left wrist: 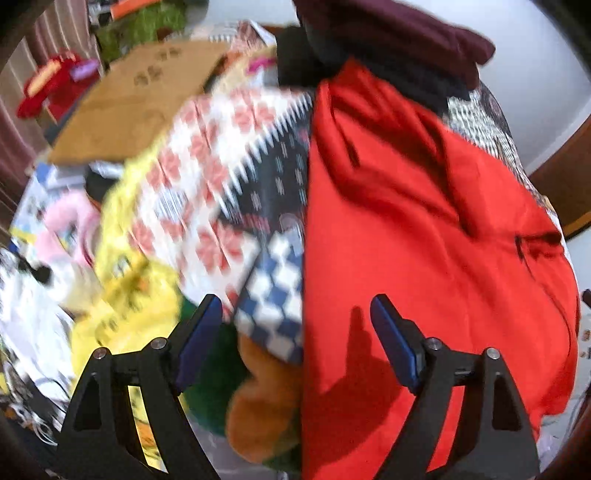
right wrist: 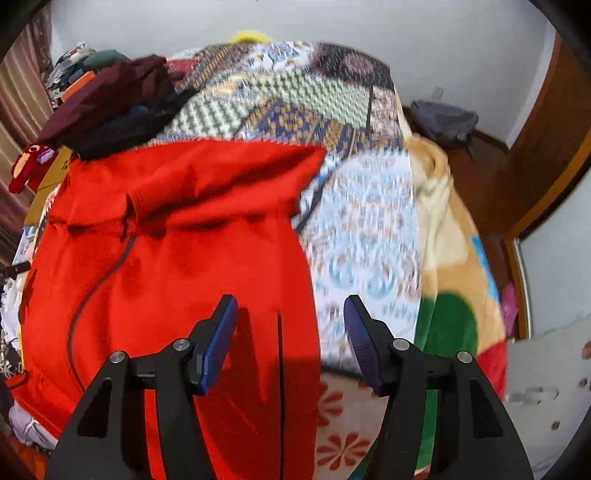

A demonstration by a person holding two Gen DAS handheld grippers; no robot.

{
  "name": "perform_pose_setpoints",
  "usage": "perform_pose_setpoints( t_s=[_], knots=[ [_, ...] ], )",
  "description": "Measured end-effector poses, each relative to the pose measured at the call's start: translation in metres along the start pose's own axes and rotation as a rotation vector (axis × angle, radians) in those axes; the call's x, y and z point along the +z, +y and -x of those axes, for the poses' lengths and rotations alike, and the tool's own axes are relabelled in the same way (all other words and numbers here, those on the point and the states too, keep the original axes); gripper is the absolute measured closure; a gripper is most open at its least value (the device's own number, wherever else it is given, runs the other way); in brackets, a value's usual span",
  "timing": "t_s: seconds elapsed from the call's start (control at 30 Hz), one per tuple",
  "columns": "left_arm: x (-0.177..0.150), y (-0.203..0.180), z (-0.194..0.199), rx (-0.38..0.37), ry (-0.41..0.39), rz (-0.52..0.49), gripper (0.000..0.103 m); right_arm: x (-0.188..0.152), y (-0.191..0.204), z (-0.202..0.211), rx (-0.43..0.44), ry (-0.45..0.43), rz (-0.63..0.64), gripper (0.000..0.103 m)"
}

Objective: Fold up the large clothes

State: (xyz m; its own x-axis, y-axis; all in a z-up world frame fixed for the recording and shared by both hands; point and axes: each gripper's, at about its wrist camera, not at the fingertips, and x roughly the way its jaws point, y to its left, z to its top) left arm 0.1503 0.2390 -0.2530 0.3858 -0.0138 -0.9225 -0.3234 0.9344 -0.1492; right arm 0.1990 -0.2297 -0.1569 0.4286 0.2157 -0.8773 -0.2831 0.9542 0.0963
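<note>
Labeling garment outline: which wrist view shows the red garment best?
Right wrist: the red garment is sharper there, with its far folded edge, a dark seam line and its right edge against the patterned bedspread. Left wrist shows it too, filling the right half with creases, cropped at the bottom.

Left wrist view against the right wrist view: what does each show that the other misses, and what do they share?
Only the left wrist view shows the flat cardboard sheet, the yellow printed cloth and the blue-and-white checked cloth beside the garment.

Only the right wrist view shows the beige blanket with a green patch, the wooden door frame and a grey bag by the wall.

Both show the red garment spread on the patterned bedcover, the maroon folded cloth, and an open, empty tool: left, right.
</note>
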Motion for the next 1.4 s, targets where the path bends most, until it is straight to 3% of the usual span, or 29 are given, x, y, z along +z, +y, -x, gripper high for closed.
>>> perform_pose_setpoints(
  t_s=[0.07, 0.17, 0.37, 0.4, 0.47, 0.6, 0.7, 1.13, 1.4],
  knots=[
    [-0.009, -0.002, -0.010, -0.024, 0.036, 0.006, 0.021, -0.009, -0.003, -0.007, 0.014, 0.020, -0.025, 0.047],
    [-0.023, -0.007, -0.024, -0.059, 0.075, 0.039, 0.021, -0.016, -0.005, -0.004, 0.025, -0.027, -0.068, 0.046],
    [-0.040, -0.018, -0.023, -0.105, 0.053, 0.090, 0.021, -0.023, 0.003, -0.003, 0.028, -0.080, -0.082, 0.047],
    [-0.043, -0.021, -0.021, -0.098, 0.043, 0.083, 0.027, -0.023, 0.004, -0.002, 0.024, -0.088, -0.077, 0.048],
    [-0.047, -0.029, -0.014, -0.074, 0.014, 0.053, 0.043, -0.023, 0.007, 0.000, 0.036, -0.121, -0.087, 0.064],
    [-0.049, -0.041, -0.002, 0.005, -0.041, 0.020, 0.074, -0.022, 0.013, -0.001, 0.021, -0.140, -0.080, 0.084],
    [-0.047, -0.046, 0.003, 0.040, -0.063, 0.003, 0.085, -0.020, 0.017, 0.000, 0.061, -0.135, -0.078, 0.092],
    [-0.037, -0.046, 0.021, 0.067, -0.083, -0.013, 0.092, -0.002, 0.030, 0.018, 0.166, -0.200, -0.054, 0.094],
    [-0.027, -0.055, 0.049, 0.061, -0.150, -0.044, 0.096, 0.015, 0.032, 0.027, 0.185, -0.253, -0.043, 0.094]
  ],
)
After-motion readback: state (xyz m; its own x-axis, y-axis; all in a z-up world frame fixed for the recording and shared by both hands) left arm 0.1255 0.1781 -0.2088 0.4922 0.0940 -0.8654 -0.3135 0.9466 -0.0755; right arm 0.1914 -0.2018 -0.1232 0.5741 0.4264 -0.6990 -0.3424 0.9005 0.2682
